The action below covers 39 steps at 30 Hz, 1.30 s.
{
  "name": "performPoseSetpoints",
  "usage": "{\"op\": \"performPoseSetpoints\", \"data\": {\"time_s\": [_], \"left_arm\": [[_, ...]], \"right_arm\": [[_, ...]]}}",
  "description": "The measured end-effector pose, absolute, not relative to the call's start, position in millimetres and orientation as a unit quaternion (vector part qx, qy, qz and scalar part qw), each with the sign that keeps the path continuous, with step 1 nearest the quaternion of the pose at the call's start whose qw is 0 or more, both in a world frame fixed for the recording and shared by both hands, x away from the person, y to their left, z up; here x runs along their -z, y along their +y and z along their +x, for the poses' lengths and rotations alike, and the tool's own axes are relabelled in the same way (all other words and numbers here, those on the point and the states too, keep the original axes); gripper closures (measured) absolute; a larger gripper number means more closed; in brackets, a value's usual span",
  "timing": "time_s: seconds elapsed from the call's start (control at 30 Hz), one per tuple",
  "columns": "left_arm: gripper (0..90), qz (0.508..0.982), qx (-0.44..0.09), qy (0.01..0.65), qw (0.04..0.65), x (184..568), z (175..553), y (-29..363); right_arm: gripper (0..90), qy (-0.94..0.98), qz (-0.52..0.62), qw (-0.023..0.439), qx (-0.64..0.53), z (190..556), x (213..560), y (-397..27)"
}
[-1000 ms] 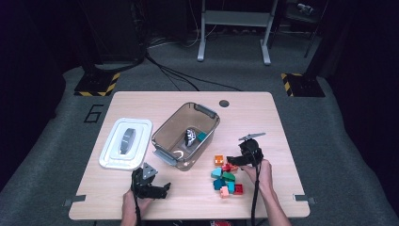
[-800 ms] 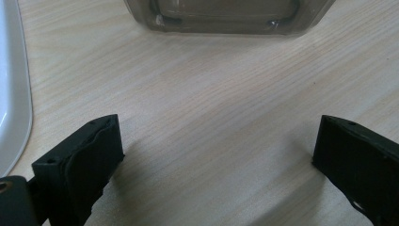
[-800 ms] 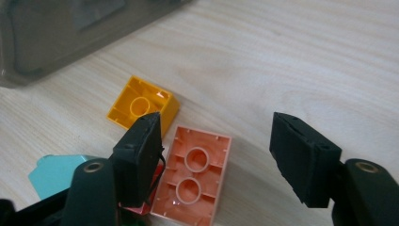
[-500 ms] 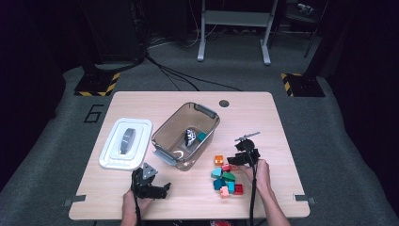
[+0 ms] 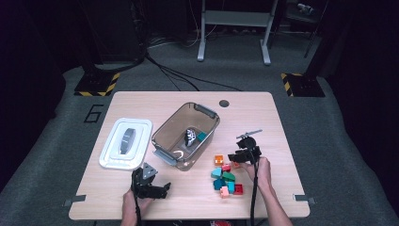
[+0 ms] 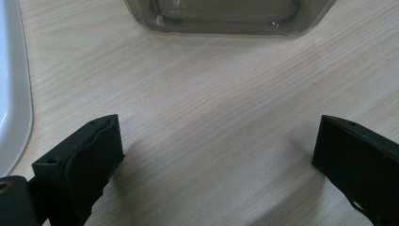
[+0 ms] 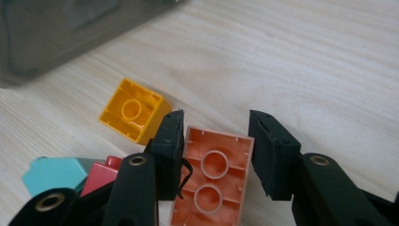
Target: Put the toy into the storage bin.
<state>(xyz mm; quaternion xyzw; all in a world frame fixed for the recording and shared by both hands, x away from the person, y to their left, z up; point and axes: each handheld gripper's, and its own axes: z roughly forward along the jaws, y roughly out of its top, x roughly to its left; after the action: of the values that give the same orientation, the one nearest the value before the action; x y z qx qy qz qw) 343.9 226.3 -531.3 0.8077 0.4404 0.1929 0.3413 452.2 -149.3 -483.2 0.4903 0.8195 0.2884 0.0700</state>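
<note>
My right gripper (image 7: 215,136) points down at a salmon two-stud brick (image 7: 214,181) that lies hollow side up on the table. Its jaws have just been closing, and both pads now press on the brick's long sides. A yellow-orange brick (image 7: 131,110) lies just beyond, with a teal brick (image 7: 54,173) and a red brick (image 7: 99,176) to its left. In the high view the right gripper (image 5: 237,160) sits at the top of the brick pile (image 5: 226,181). My left gripper (image 5: 157,190) rests open near the front edge, over bare wood (image 6: 216,141).
A clear plastic bin (image 5: 207,112) stands mid-table with a teal brick and a black-and-white object inside. Its near wall (image 6: 226,14) is just ahead of the left gripper. The white lid (image 5: 126,142) lies left of the bin.
The right gripper's jaws have closed in on the salmon brick. Both hands have stayed where they were.
</note>
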Motion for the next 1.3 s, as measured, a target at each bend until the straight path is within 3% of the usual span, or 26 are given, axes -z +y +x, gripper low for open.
{"op": "performPoseSetpoints", "data": {"time_s": [0.53, 1.3], "left_arm": [[1.8, 0.809, -0.197, 0.438, 0.339, 531.0, 343.8, 225.8], [2.2, 0.810, -0.200, 0.435, 0.337, 530.9, 343.3, 225.8]], "right_arm": [[57.1, 0.809, 0.476, 0.103, -0.330, 464.0, 437.8, -151.5], [57.4, 0.802, 0.447, 0.144, -0.370, 481.5, 372.0, -120.9]]}}
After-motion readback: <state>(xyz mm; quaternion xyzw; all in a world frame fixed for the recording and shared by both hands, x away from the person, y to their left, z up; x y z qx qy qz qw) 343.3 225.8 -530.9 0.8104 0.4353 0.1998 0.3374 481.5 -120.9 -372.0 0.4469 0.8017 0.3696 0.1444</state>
